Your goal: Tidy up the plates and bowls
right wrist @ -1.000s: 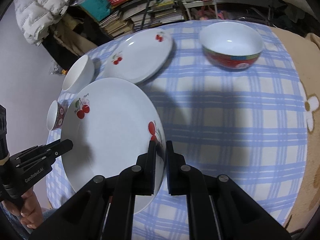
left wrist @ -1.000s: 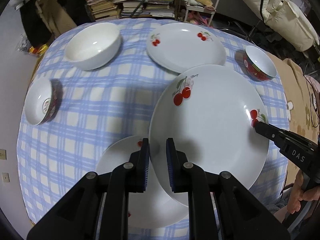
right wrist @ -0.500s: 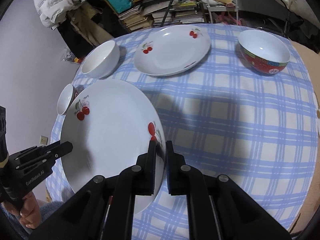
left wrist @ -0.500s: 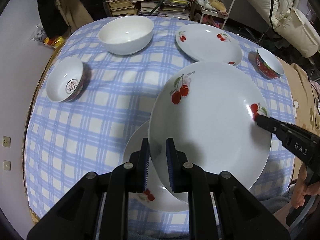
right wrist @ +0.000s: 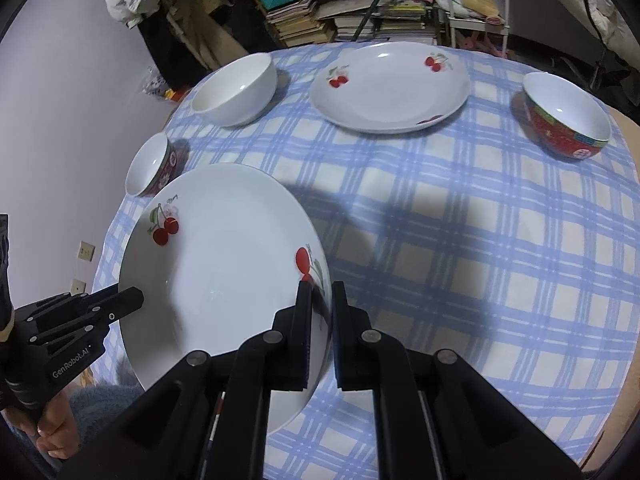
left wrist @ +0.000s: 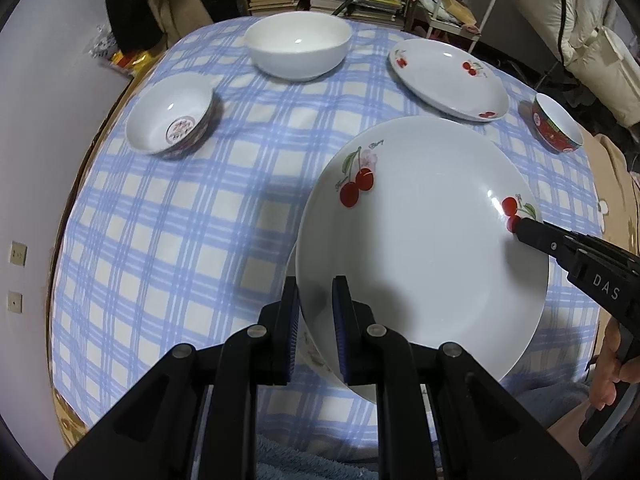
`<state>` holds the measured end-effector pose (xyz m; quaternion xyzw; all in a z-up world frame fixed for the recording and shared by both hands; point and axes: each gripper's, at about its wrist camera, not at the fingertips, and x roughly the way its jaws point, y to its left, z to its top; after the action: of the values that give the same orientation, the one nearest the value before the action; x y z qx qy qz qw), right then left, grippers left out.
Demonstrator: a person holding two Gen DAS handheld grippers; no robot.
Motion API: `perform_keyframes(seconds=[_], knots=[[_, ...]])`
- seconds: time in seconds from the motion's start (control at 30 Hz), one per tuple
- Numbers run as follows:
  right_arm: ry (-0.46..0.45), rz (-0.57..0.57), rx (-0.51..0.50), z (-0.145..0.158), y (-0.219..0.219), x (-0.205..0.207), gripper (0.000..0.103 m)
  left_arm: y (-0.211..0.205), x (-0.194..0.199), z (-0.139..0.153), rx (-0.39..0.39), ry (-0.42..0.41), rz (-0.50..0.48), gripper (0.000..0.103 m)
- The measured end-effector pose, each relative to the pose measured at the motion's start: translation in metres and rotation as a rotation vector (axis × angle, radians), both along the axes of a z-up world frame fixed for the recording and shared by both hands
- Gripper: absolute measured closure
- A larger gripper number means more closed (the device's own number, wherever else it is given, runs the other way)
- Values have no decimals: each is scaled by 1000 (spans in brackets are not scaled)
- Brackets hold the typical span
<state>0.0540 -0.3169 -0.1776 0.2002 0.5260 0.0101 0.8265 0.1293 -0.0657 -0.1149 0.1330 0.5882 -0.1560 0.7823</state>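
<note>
Both grippers hold one cherry-print plate above the bench.
The left gripper (left wrist: 314, 316) fingers pinch the large plate (left wrist: 420, 248) at its lower rim; the right gripper (right wrist: 320, 328) fingers pinch the opposite edge. Under it lies another plate (left wrist: 310, 344). Farther up: patterned bowl (left wrist: 170, 118), white bowl (left wrist: 298, 46), second cherry plate (left wrist: 448, 74), red bowl (left wrist: 554, 128).

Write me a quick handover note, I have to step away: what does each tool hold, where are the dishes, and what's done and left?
Left tool: shut on the near rim of the big cherry plate.
Right tool: shut on its opposite rim.
The plate is lifted off the checked tablecloth, above another plate that is mostly hidden.
Not yet gathered: far cherry plate, white bowl, two red bowls.
Done: one plate lifted. Left: stack the plates, group the bowls.
</note>
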Motion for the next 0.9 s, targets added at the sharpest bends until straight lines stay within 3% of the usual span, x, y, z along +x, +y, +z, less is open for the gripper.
perform_keyframes(seconds=[0.2, 0.4, 0.57, 0.9], knots=[[10, 38, -30, -7, 16, 2, 92, 13, -1, -10, 6, 13, 35, 87], [-35, 44, -97, -7, 28, 2, 93, 18, 0, -25, 22, 33, 67, 87], [16, 45, -85, -21, 27, 4, 92, 19, -1, -35, 20, 63, 81, 87], [50, 75, -164, -35, 36, 6, 93, 16, 0, -57, 46, 104, 86, 87]])
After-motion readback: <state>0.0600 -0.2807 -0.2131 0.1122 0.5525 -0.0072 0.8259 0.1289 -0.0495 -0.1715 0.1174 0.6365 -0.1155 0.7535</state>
